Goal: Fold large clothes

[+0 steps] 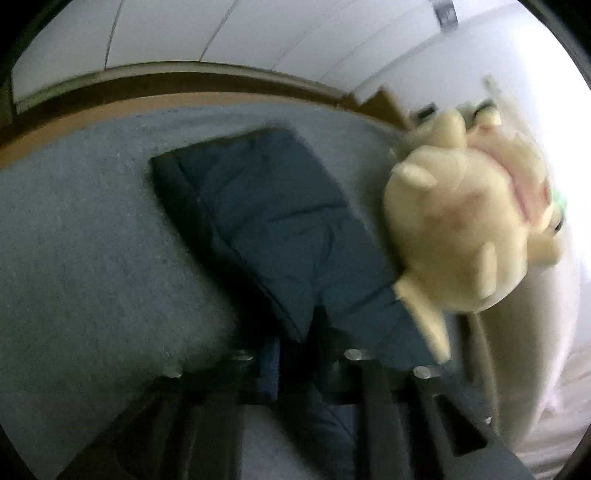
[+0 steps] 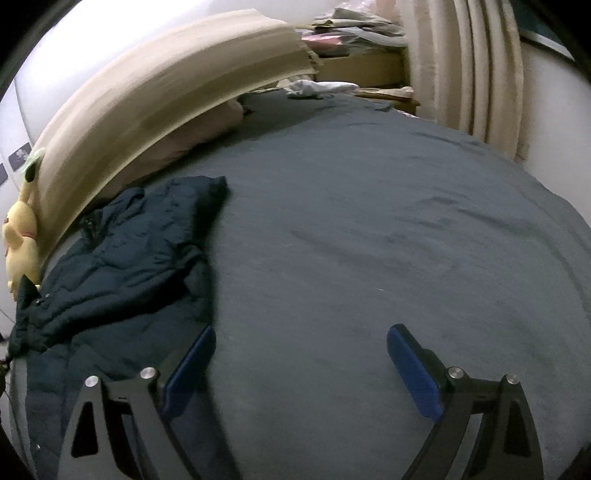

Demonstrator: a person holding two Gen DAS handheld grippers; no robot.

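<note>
A dark blue padded jacket [image 1: 266, 214] lies partly folded on the grey-blue bed sheet [image 1: 74, 240]. Its near end runs down into my left gripper [image 1: 295, 343], whose jaws stand close together with the blue fabric pinched between them. The right wrist view shows the same jacket [image 2: 129, 251] rumpled at the left side of the bed, beside the headboard. My right gripper [image 2: 299, 369] is open wide over bare sheet [image 2: 369, 221], with nothing between its blue pads. Its left finger [image 2: 192, 365] sits at the jacket's near edge.
A cream plush toy [image 1: 461, 221] lies against the jacket's right side, and shows at the far left [image 2: 20, 236]. A beige headboard [image 2: 147, 96] runs along the left, with a pink pillow [image 2: 207, 125] under it. Curtain [image 2: 472, 55] and a cluttered shelf [image 2: 354, 29] stand beyond.
</note>
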